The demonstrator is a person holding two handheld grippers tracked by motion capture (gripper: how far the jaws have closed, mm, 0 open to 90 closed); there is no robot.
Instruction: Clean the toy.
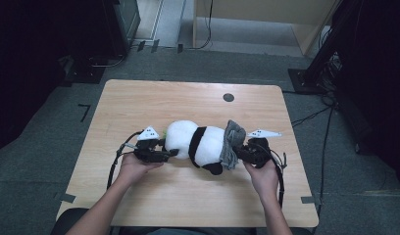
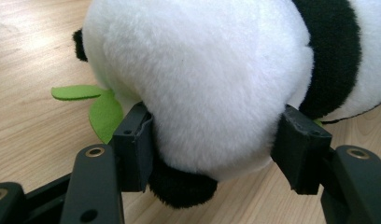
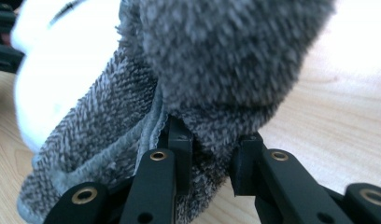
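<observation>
A soft black and white panda toy (image 1: 195, 143) lies on its side in the middle of the light wooden tabletop (image 1: 139, 100). The left claw (image 1: 169, 153) is at 9 o'clock from the toy, and its 2 jaws squeeze the toy's round white end (image 2: 202, 88). A fuzzy grey cloth (image 1: 231, 143) covers the toy's other end, at 3 o'clock. The right claw (image 1: 237, 153) pinches a fold of this cloth (image 3: 216, 70). 2 green felt leaves (image 2: 93, 105) stick out beside the toy.
</observation>
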